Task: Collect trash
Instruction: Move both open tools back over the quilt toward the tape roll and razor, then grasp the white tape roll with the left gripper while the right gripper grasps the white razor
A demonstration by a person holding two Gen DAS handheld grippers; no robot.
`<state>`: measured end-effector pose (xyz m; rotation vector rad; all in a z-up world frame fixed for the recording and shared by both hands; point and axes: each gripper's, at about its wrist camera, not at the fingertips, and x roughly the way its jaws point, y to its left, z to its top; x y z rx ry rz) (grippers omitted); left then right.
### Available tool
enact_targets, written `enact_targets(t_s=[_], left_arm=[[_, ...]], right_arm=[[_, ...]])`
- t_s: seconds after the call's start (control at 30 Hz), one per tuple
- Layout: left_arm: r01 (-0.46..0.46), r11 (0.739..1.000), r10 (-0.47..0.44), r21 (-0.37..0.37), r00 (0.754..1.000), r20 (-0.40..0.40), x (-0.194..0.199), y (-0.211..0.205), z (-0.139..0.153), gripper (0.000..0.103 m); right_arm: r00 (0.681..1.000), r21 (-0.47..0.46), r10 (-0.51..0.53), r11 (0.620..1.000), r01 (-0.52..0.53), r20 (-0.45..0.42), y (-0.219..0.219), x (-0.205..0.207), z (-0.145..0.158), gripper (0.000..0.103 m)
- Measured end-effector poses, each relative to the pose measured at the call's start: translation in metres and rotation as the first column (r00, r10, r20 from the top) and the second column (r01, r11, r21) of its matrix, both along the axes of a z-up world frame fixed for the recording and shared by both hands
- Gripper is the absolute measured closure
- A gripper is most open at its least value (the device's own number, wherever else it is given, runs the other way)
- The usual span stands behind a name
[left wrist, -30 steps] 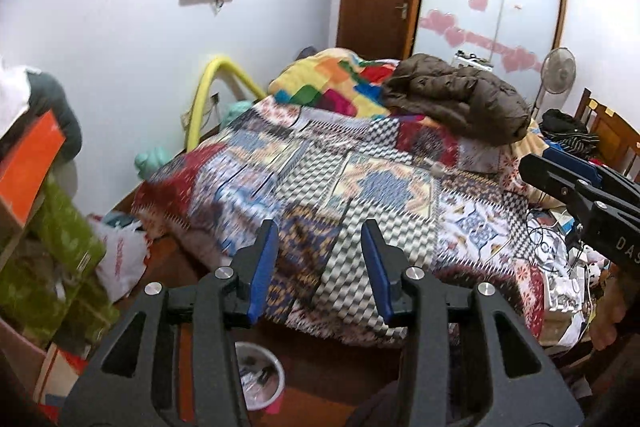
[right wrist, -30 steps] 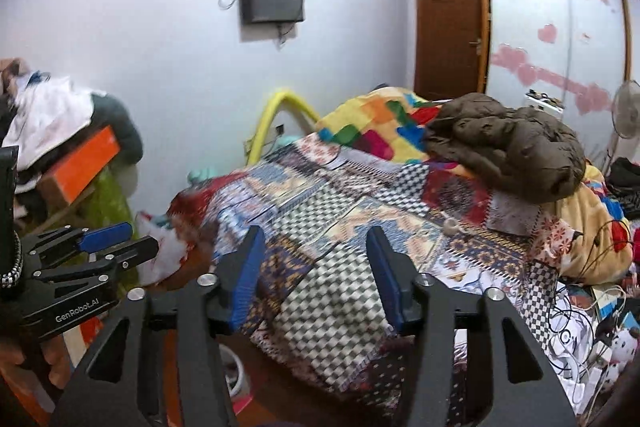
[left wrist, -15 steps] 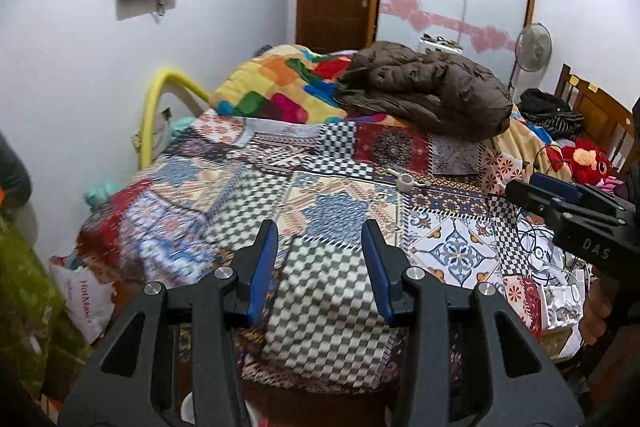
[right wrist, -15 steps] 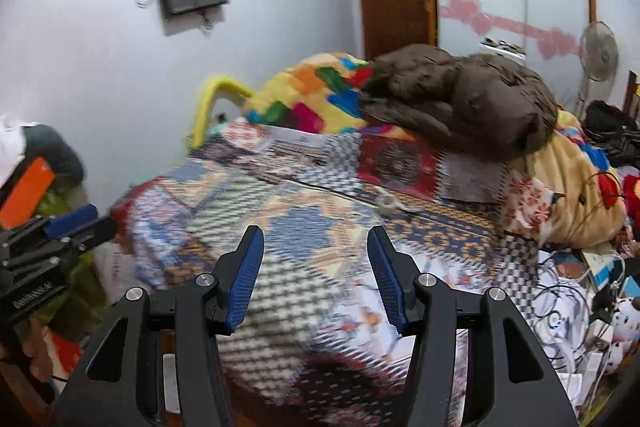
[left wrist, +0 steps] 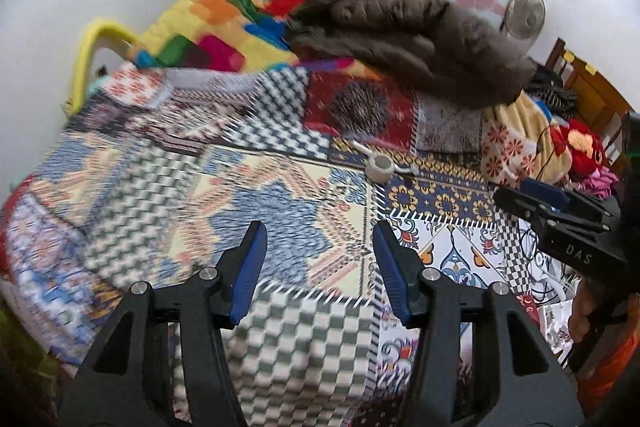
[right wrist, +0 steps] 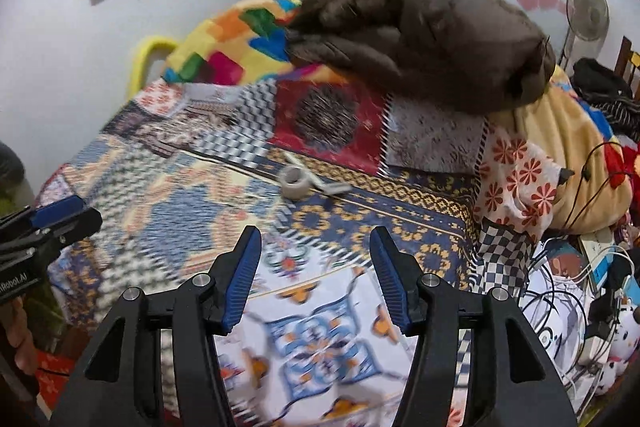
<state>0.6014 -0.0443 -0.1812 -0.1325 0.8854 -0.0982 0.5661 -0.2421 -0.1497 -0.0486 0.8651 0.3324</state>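
A small empty tape roll [left wrist: 379, 169] lies on the patchwork bed cover [left wrist: 280, 211], with a thin white strip beside it. It also shows in the right wrist view [right wrist: 294, 182], next to a flat grey scrap [right wrist: 334, 188]. My left gripper [left wrist: 318, 269] is open and empty above the foot of the bed, well short of the roll. My right gripper [right wrist: 314, 273] is open and empty, likewise short of the roll. Each gripper shows at the edge of the other's view.
A brown puffy jacket [right wrist: 424, 35] and a bright patchwork blanket [left wrist: 216, 27] lie at the head of the bed. Cables, toys and clutter [right wrist: 580, 291] crowd the right side. A fan [left wrist: 524, 13] stands by the wardrobe.
Both grippers have moved forward over the bed towards the tape roll. The floor and the white bin below have left the view. Both stay open.
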Motion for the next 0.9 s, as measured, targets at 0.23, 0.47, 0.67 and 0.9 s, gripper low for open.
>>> enact_targets(t_s=[0.23,0.47,0.67,0.9], left_arm=[[0.083,0.995,-0.087,-0.047,0.993,-0.080,0.068,-0.036,-0.051,0.049],[0.079,0.990,-0.093,-0.116,0.988,-0.120,0.130,-0.056,-0.087,0.049],[0.068,0.994,-0.079,-0.090,0.989,-0.125,0.159,-0.072,-0.104,0.049],[0.068,0.996,-0.071,-0.061,0.996,-0.054,0.169,-0.077,-0.105,0.066]], right_arm=[[1.000,-0.079,0.007,0.997,-0.007,-0.008,-0.012,0.042,-0.040,0.050],[0.998,-0.012,-0.049,0.999,0.049,-0.048,-0.033,0.077,-0.064,0.050],[0.992,0.010,-0.107,0.994,0.108,-0.074,-0.040,0.100,-0.068,0.050],[0.988,0.093,-0.104,0.989,0.116,-0.117,-0.035,0.118,-0.071,0.050]])
